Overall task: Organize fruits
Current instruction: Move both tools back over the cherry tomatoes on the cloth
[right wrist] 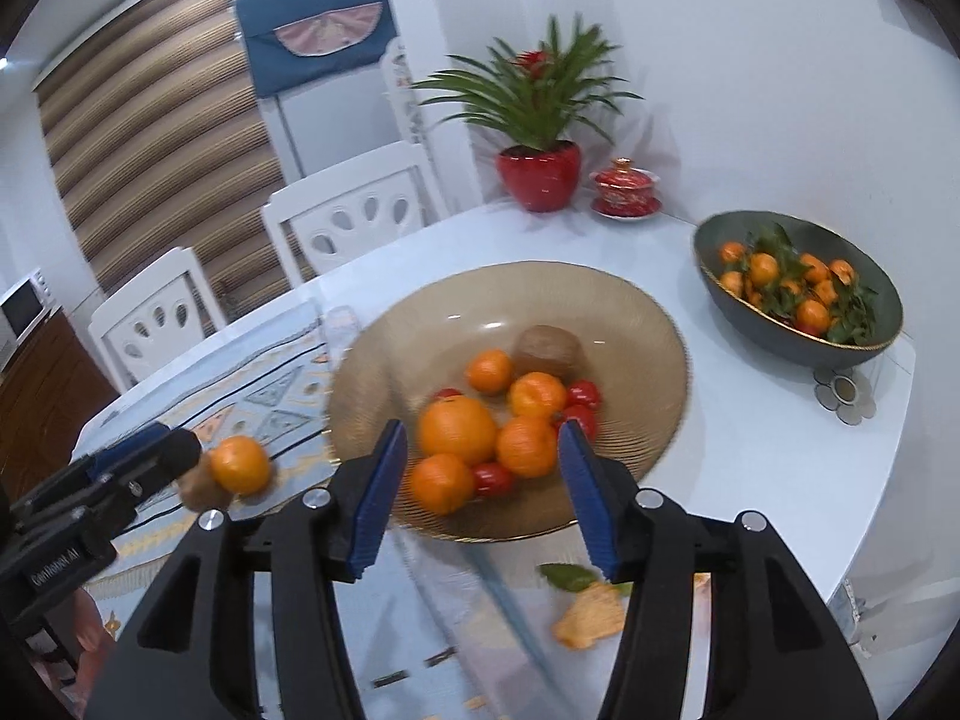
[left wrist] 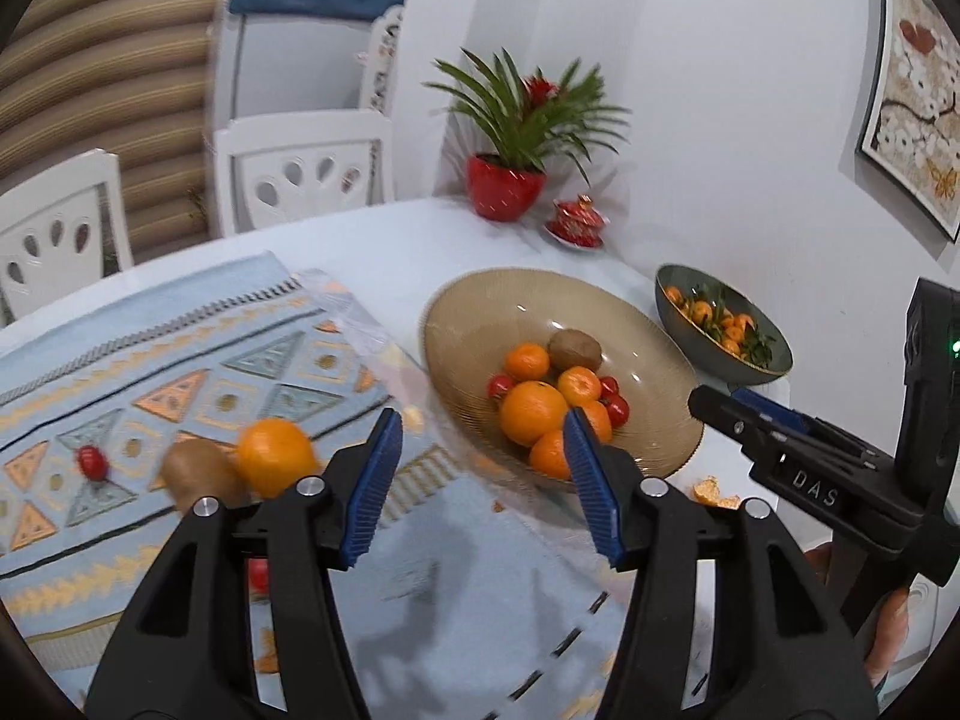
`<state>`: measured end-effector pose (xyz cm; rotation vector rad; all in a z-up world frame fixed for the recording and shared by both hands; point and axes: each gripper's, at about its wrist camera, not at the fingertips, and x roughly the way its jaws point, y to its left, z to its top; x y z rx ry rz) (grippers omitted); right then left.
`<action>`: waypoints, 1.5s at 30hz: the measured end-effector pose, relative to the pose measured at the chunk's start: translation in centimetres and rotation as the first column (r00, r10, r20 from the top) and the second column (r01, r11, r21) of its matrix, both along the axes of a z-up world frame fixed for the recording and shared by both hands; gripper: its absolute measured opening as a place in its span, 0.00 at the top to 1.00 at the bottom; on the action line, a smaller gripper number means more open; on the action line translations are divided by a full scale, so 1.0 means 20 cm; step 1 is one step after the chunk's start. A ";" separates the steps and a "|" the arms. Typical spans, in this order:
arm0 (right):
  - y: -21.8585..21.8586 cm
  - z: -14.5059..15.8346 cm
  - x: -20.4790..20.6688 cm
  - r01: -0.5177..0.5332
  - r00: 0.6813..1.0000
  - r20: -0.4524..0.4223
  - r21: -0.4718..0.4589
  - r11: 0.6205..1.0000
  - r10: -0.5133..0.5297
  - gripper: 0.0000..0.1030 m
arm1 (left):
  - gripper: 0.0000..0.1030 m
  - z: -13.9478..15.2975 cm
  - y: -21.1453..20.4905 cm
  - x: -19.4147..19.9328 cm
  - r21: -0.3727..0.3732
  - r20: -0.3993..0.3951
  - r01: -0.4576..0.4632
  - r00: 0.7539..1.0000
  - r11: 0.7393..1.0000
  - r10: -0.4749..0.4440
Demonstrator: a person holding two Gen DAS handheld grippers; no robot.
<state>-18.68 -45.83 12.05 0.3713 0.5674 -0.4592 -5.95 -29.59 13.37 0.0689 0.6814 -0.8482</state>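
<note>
Both tools, left tool [left wrist: 480,480] and right tool [right wrist: 480,489], gape wide and empty before the amber bowl [right wrist: 384,336]; only the left view shows a cherry tomato [left wrist: 92,462] left of it.

White wall [right wrist: 750,60], white chairs [left wrist: 300,174], striped blind [right wrist: 156,138]

We hold two matching hand-held grippers: the left hand-held gripper [left wrist: 480,483] and the right hand-held gripper [right wrist: 483,495] are each built of matte black plastic arms with triangular cut-outs, round silver screws at the pivots, and two ribbed blue pads [left wrist: 372,489] on the fingers. Seen from the left wrist view, the right one's black body bears raised letters "DAS" and a small green light; seen from the right, the left one's body carries white lettering.
</note>
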 end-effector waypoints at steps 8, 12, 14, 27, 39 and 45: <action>0.31 -0.04 0.13 -0.098 0.995 -0.031 -0.025 0.995 0.098 0.43 | 0.22 0.08 0.38 0.10 -0.049 0.015 -0.140 0.990 0.989 0.141; 0.46 -0.14 0.23 -0.152 0.985 -0.079 -0.003 0.988 0.152 0.43 | 0.21 0.08 0.55 0.16 -0.043 0.023 -0.223 0.974 0.974 0.224; 0.53 -0.19 0.26 -0.179 0.979 -0.092 0.012 0.984 0.180 0.41 | 0.14 0.09 0.63 0.17 -0.037 0.058 -0.262 0.963 0.964 0.264; 0.84 -0.35 0.52 -0.252 0.950 -0.193 -0.018 0.967 0.244 0.28 | 0.13 0.02 0.96 0.41 -0.039 0.021 -0.390 0.920 0.920 0.391; 0.90 -0.47 0.68 -0.284 0.937 -0.215 -0.011 0.959 0.275 0.28 | 0.18 -0.31 0.98 0.86 -0.012 -0.197 -0.424 0.889 0.906 0.413; 0.91 -0.50 0.70 -0.300 0.933 -0.212 -0.016 0.954 0.290 0.28 | 0.18 -0.52 0.91 0.89 0.024 -0.182 -0.400 0.899 0.916 0.397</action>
